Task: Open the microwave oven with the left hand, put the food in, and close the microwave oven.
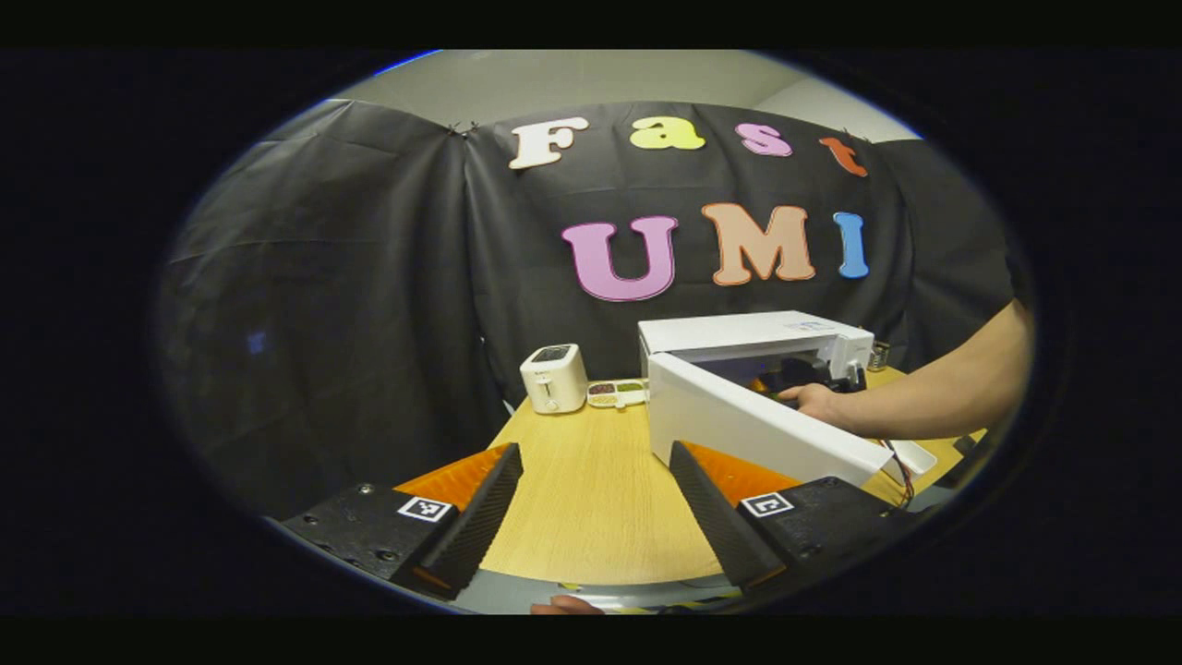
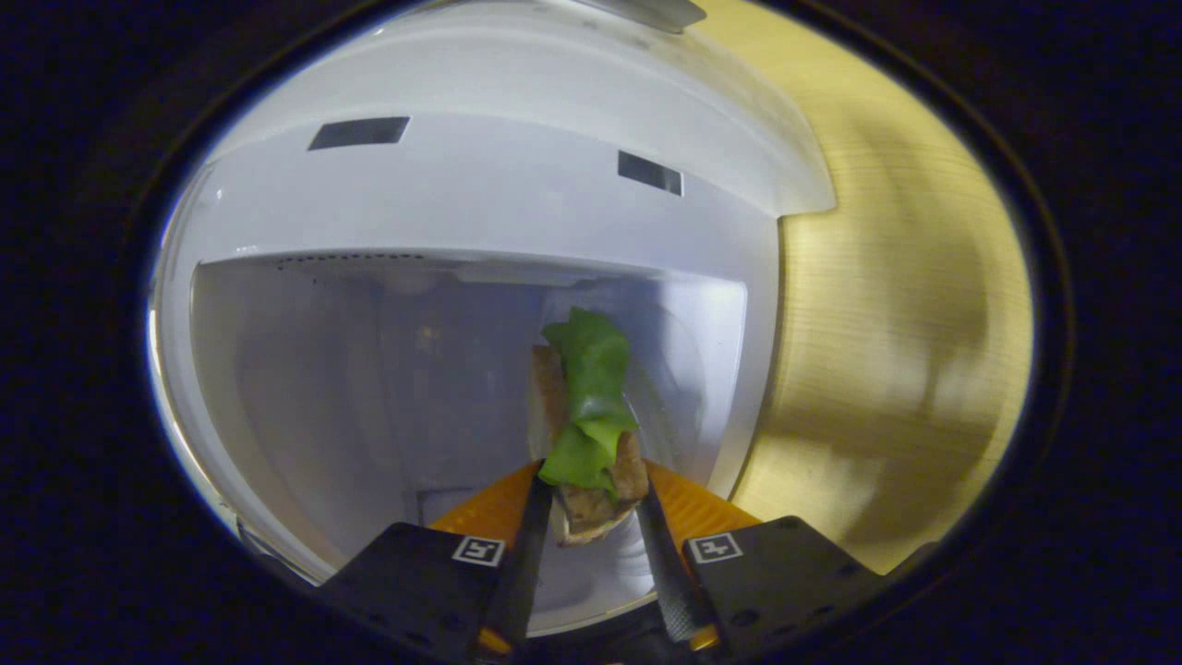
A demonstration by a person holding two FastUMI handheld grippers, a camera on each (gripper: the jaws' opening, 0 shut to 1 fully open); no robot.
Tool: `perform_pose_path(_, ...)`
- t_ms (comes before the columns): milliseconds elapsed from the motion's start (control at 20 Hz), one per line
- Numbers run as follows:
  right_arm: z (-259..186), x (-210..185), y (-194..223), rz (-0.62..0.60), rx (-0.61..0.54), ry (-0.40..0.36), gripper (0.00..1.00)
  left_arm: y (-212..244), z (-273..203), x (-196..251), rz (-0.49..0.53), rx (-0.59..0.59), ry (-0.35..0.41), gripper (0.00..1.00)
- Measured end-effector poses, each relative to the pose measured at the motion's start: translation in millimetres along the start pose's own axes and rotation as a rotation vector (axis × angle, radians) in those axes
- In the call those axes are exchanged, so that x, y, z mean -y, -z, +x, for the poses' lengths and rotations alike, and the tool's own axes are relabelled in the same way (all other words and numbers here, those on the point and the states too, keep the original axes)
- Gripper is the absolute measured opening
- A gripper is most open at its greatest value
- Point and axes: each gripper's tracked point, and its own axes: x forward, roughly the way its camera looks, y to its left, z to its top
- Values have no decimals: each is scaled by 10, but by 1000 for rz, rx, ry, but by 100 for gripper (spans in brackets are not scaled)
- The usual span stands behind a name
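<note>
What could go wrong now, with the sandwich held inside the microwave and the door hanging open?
1. The food, pinched between the right gripper fingers with loose green leaf on top, may shed filling or tip over when let go.
2. The microwave's open door juts out ahead of the open left gripper; swinging it shut too early could hit the person's forearm reaching inside.

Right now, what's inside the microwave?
The right claw reaches into the microwave, pinching the food: a green leaf over something brown. Bare white walls surround it. The claw hides the floor beneath.
</note>
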Motion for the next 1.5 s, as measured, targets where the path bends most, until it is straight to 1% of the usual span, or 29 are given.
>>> perform_pose_path(50,-25,-38,1,6,5,0,57,11,-2,1,1,-3,2,98)
perform_pose_path(100,-32,-83,-24,8,13,4,62,4,-7,-2,2,0,3,98)
perform_pose_path(150,-47,-120,-56,4,25,10,71,-5,-9,-7,6,1,4,98)
perform_pose_path(300,-154,-230,-50,-9,21,10,77,3,-23,-13,17,2,9,98)
perform_pose_path(350,-196,-262,-39,-19,17,10,86,3,-23,-6,20,3,14,98)
perform_pose_path(400,-235,-310,-20,-33,9,4,88,2,-26,0,23,4,20,98)
perform_pose_path(450,-276,-322,-19,-49,9,11,80,-2,-19,11,25,5,26,98)
perform_pose_path(750,-620,-308,-18,-135,-10,23,81,-69,12,116,37,27,69,98)
perform_pose_path(800,-674,-276,13,-142,-21,28,92,-63,9,141,37,29,75,98)
perform_pose_path(1100,-1010,-256,-24,-202,-39,15,92,-106,8,223,38,45,99,98)
perform_pose_path(1250,-1186,-256,-140,-235,-32,1,92,-105,-3,268,34,50,106,98)
perform_pose_path(1350,-1373,-255,-252,-271,-26,-9,92,-100,-7,277,30,51,105,98)
perform_pose_path(1400,-1500,-276,-309,-292,-22,-23,92,-82,-6,258,26,48,93,98)
perform_pose_path(1500,-1805,-322,-488,-338,5,-48,92,-5,-5,272,9,26,92,98)
